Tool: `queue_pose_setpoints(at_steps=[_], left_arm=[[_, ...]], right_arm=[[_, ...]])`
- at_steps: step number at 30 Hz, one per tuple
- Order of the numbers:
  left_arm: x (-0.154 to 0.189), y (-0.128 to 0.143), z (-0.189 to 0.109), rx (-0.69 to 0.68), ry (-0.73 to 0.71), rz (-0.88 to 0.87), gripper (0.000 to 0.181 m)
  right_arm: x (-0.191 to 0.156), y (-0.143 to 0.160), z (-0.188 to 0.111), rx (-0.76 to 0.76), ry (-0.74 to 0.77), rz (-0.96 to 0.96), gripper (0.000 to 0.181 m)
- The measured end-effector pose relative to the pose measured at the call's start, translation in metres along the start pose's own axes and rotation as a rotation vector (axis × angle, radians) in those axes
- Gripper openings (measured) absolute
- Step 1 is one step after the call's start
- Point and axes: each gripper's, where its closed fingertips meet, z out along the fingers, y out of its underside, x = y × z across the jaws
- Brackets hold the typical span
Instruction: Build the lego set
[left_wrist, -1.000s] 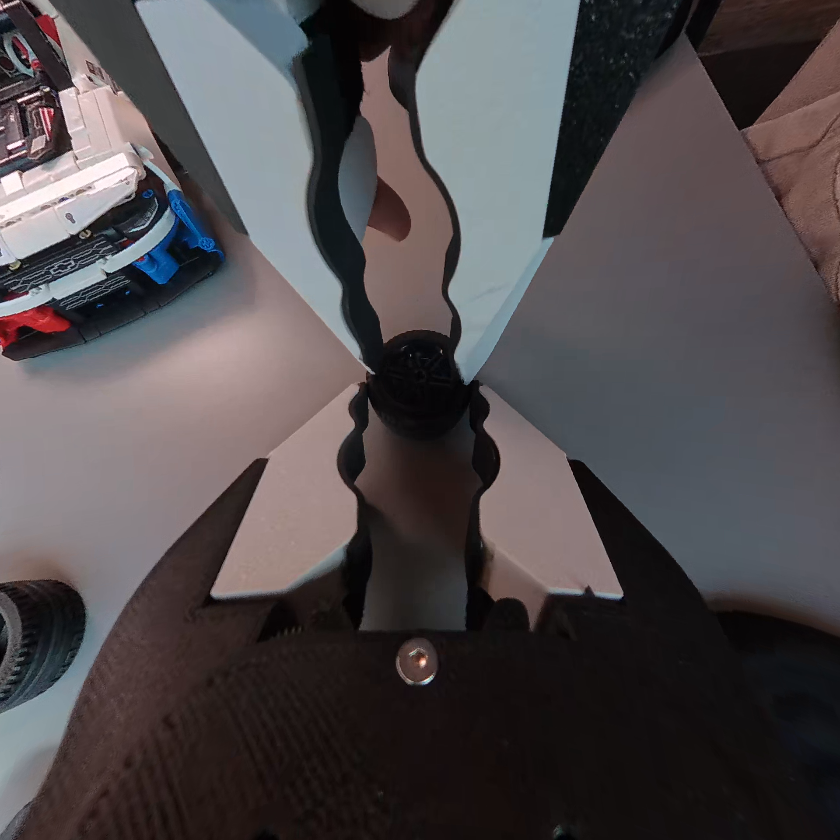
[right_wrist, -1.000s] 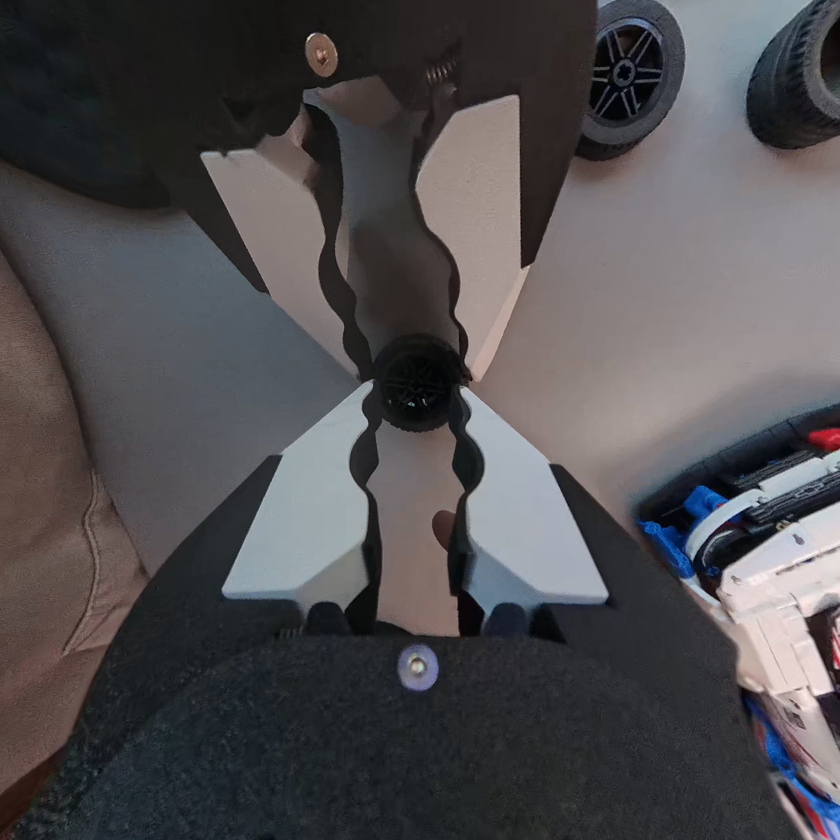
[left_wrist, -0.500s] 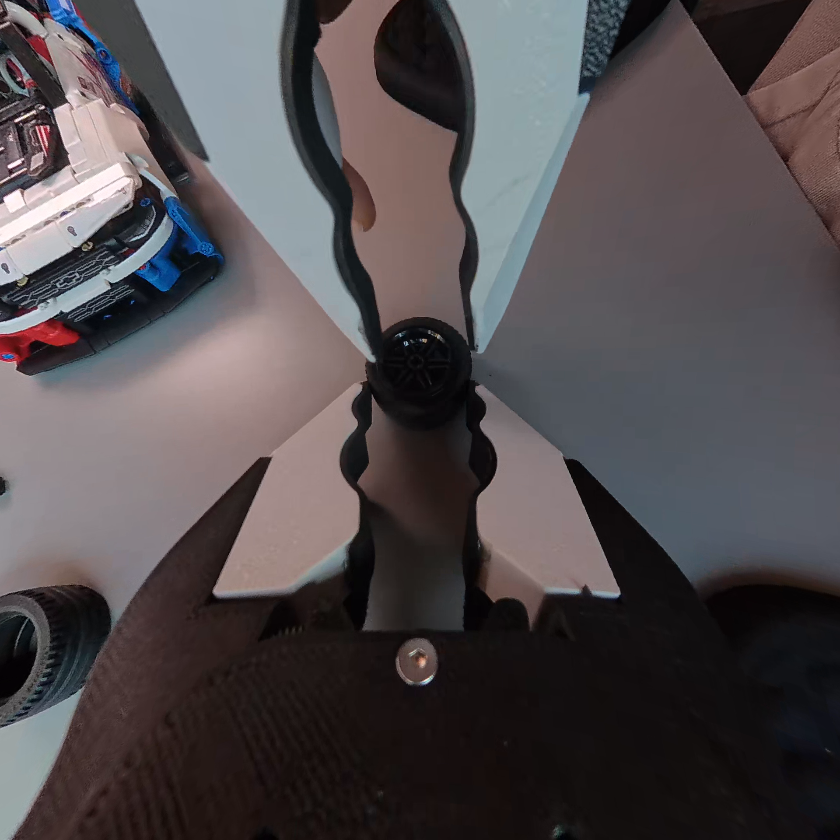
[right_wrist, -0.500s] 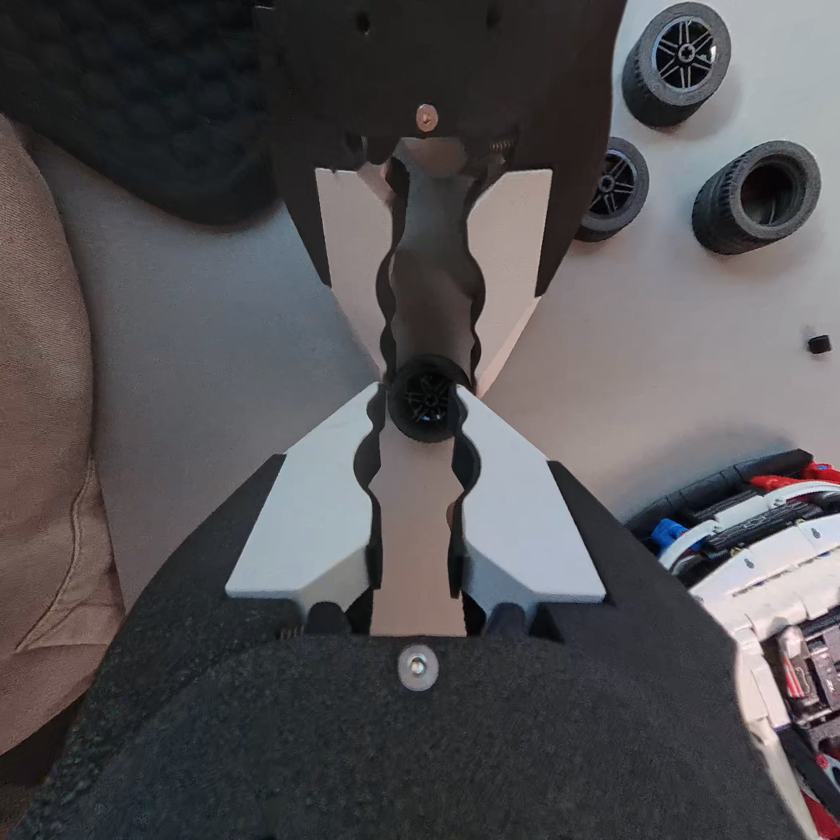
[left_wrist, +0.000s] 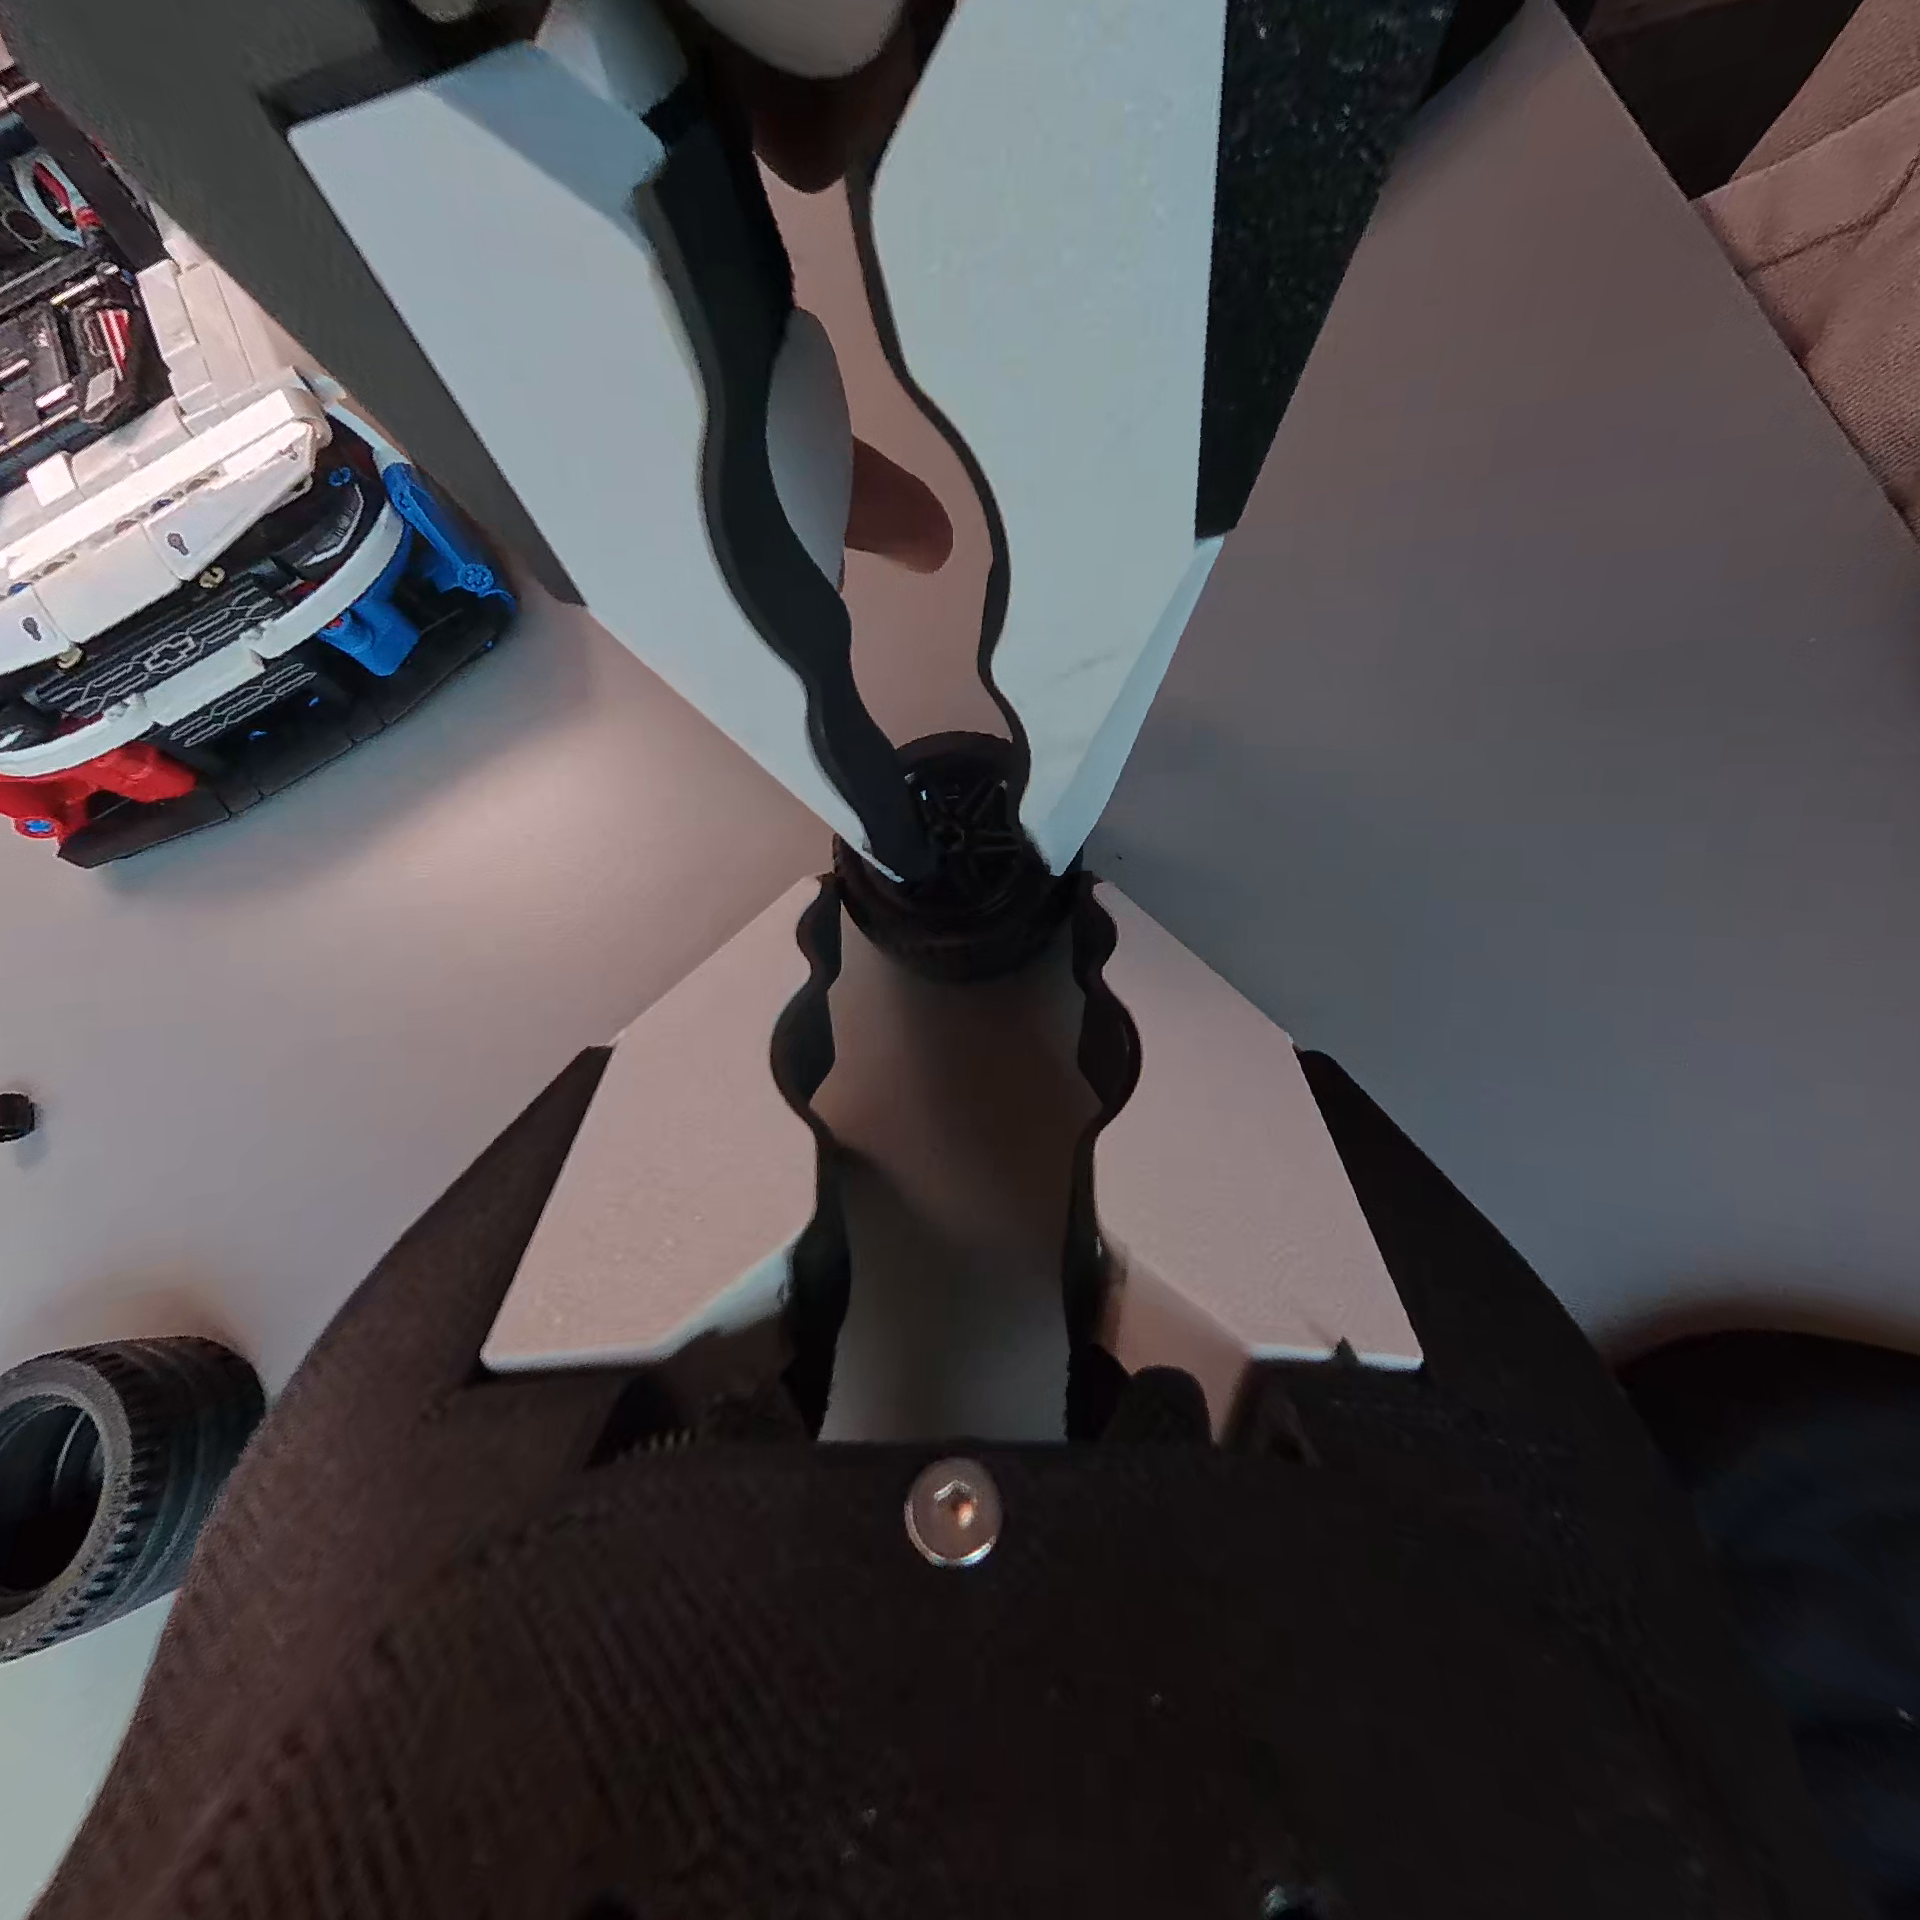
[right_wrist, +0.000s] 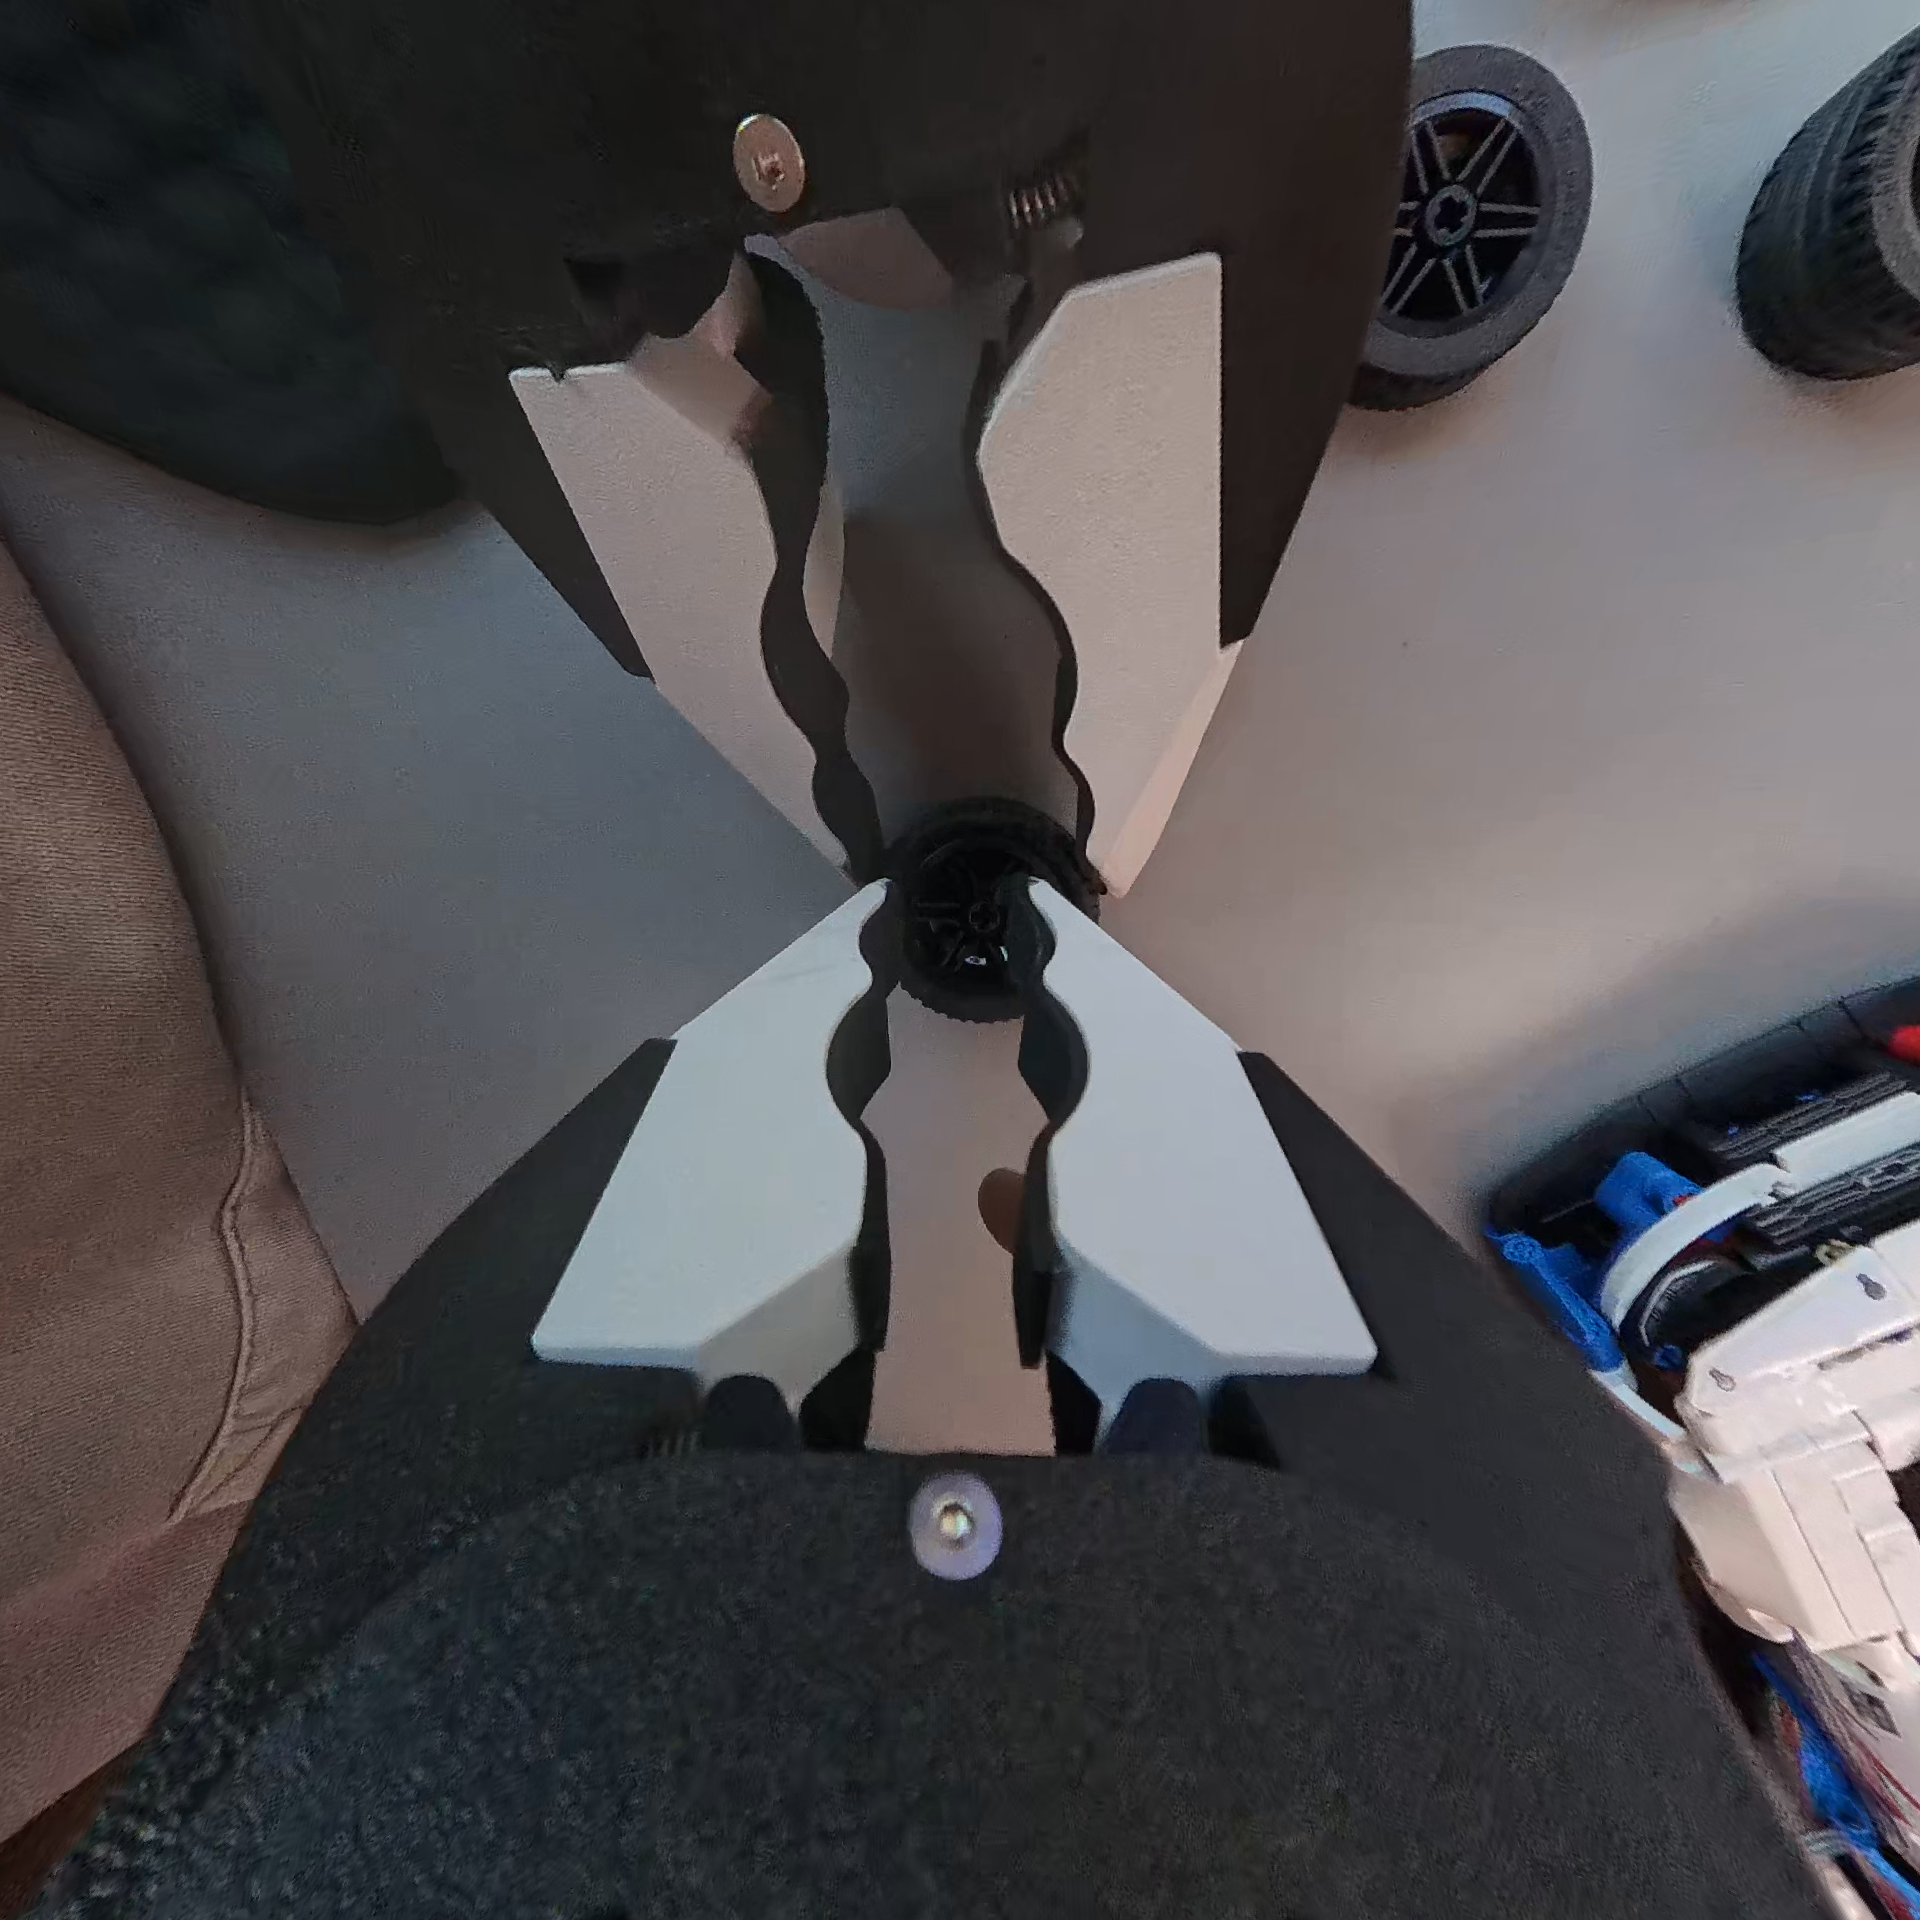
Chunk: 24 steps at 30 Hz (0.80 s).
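Worktop (left_wrist: 1507, 831), pale, bearing a part-built white, blue and red car (left_wrist: 197, 623) left of the left claw (left_wrist: 951, 883). Left claw and right claw (right_wrist: 961, 914) meet tip to tip, both clamped on one small black wheel (left_wrist: 961, 842) held above the worktop. Risk, judged: uneven squeeze or twist between the opposed claws could pop the wheel loose.

Each gripper, the left gripper (left_wrist: 951, 883) and the right gripper (right_wrist: 961, 914), has a coarse black printed body at the frame's bottom, one silver screw set centrally, and two pale grey wedge-shaped fingers (left_wrist: 665, 1195) edged inside with wavy black pads (right_wrist: 1049, 1070).
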Motion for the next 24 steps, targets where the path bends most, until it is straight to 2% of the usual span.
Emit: queue_pose_setpoints(at_steps=[4,6,9,13,15,18,21,24], left_arm=[[0.001,0.000,0.000,-0.003,0.023,-0.020,0.043],[0.000,0.000,0.000,-0.001,0.024,-0.015,0.042],[0.000,-0.001,-0.003,0.015,0.049,-0.056,0.040],[-0.001,-0.008,-0.015,0.100,0.183,-0.270,0.040],[0.002,-0.014,-0.018,0.136,0.268,-0.384,0.040],[0.006,-0.027,-0.024,0.210,0.385,-0.545,0.040],[0.005,-0.034,-0.031,0.277,0.404,-0.579,0.041],[-0.001,-0.049,-0.048,0.384,0.270,-0.423,0.047]], right_arm=[[-0.001,0.000,0.000,0.045,0.023,-0.060,0.018],[0.000,-0.002,-0.002,0.136,0.044,-0.121,0.018],[-0.005,-0.001,-0.009,0.274,0.093,-0.223,0.031],[-0.006,0.001,-0.010,0.342,0.318,-0.473,0.046],[-0.002,-0.008,-0.013,0.389,0.441,-0.527,0.043],[-0.001,-0.017,-0.018,0.426,0.550,-0.621,0.028],[-0.003,-0.021,-0.028,0.522,0.504,-0.562,0.025],[0.000,-0.027,-0.053,0.734,0.377,-0.332,0.024]])
